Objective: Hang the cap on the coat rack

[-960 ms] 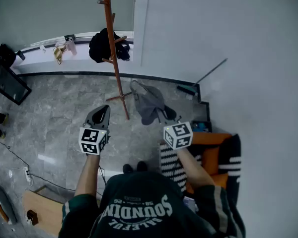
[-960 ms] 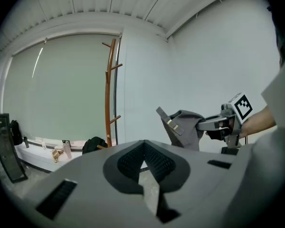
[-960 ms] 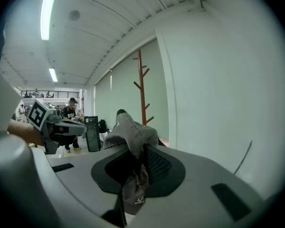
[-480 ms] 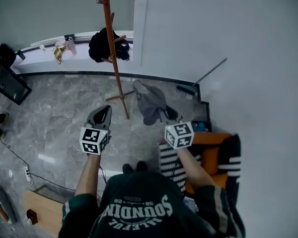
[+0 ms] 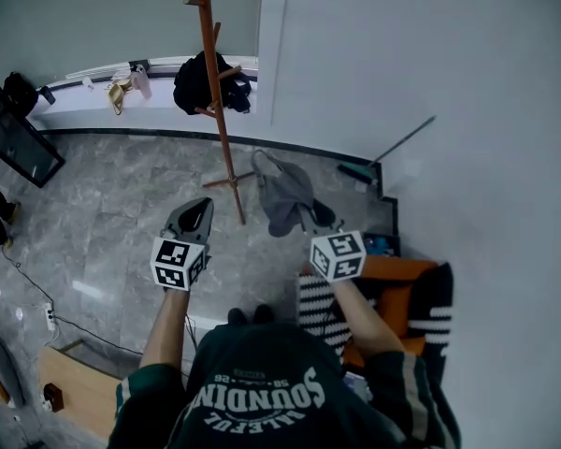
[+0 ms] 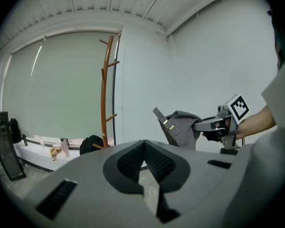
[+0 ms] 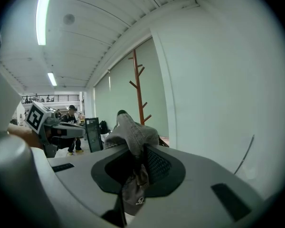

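Observation:
The reddish-brown wooden coat rack (image 5: 215,92) stands on the grey marble floor ahead, its pegs bare in the left gripper view (image 6: 106,89) and the right gripper view (image 7: 137,89). A grey cap (image 5: 285,195) hangs in the air to the right of the pole, apart from it. My right gripper (image 5: 306,216) is shut on the cap's edge, and cloth bunches between its pads (image 7: 133,148). From the left gripper view the cap (image 6: 183,127) shows with its strap sticking up. My left gripper (image 5: 189,221) hovers left of the pole, shut and holding nothing (image 6: 143,148).
A black bag (image 5: 206,82) lies on the window ledge behind the rack. A long-handled tool (image 5: 393,148) leans on the white wall at right. An orange seat with striped cloth (image 5: 393,297) is beside my right arm. A dark panel (image 5: 19,148) stands far left.
The cap and right gripper have edged slightly up toward the rack. The view has shifted a little; the left gripper stays about where it was.

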Tool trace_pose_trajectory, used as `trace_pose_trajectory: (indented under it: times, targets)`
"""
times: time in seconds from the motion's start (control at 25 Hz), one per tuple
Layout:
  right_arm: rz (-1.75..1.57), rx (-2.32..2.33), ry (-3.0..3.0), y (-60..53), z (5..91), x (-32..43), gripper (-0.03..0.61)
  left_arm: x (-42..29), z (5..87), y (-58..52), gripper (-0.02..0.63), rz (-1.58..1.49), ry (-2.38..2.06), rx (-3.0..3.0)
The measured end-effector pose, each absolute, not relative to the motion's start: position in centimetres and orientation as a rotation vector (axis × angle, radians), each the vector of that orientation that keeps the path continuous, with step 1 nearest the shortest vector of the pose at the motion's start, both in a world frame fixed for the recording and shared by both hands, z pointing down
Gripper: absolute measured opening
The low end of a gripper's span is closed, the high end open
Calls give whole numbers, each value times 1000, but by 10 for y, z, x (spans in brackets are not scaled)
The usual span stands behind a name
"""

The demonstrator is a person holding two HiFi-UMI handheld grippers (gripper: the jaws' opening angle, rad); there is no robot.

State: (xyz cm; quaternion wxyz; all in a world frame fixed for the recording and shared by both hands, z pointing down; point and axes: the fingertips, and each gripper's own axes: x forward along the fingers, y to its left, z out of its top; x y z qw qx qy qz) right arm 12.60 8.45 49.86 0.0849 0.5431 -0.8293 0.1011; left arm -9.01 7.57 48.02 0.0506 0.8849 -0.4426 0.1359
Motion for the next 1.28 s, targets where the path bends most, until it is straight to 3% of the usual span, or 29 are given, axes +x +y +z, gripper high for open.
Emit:
trace_pose_trajectory:
  times: [0.64, 1.28]
  targets:
    - [313, 1558, -2517, 37, 505, 129, 46, -80, 489, 41, 0, 384, -1380, 2637]
    - [296, 1552, -2543, -123, 489, 124, 46, -75, 481, -131, 0, 351, -1323, 2696]
